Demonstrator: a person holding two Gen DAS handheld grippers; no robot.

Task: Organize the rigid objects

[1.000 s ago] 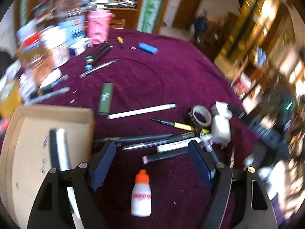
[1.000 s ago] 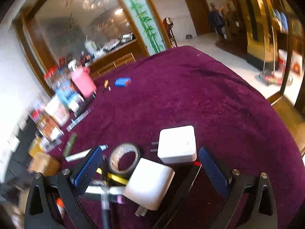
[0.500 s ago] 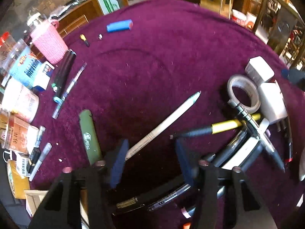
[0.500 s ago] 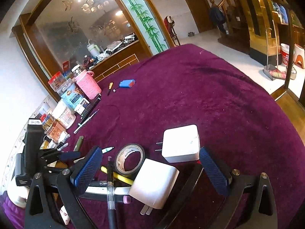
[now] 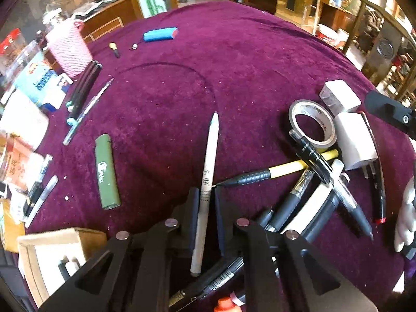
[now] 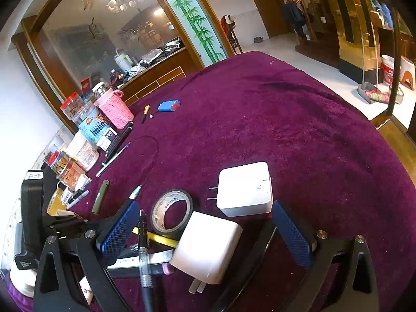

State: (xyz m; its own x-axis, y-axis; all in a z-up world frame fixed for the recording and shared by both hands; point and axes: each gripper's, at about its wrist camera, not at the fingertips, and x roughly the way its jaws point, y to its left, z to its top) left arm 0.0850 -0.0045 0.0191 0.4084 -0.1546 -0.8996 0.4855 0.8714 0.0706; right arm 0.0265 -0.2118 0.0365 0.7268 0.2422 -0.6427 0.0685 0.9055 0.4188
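My left gripper (image 5: 205, 195) is shut on a long white pen (image 5: 209, 161) that points away over the purple tablecloth (image 5: 247, 65). To its right lies a heap of pens, among them a yellow and black pen (image 5: 275, 171), with a tape roll (image 5: 312, 124) and two white chargers (image 5: 353, 140). My right gripper (image 6: 205, 228) is open above the chargers (image 6: 244, 189) and the tape roll (image 6: 171, 212), holding nothing. The white pen's tip shows in the right wrist view (image 6: 135, 191).
A green lighter (image 5: 106, 171) lies left of the white pen. A cardboard box (image 5: 49, 257) sits at the near left. A pink cup (image 5: 69, 48), jars and cartons line the left edge. A blue case (image 5: 161, 34) lies far back.
My left gripper has moved forward over the white pen and shut on it. The right gripper has stayed open above the chargers.
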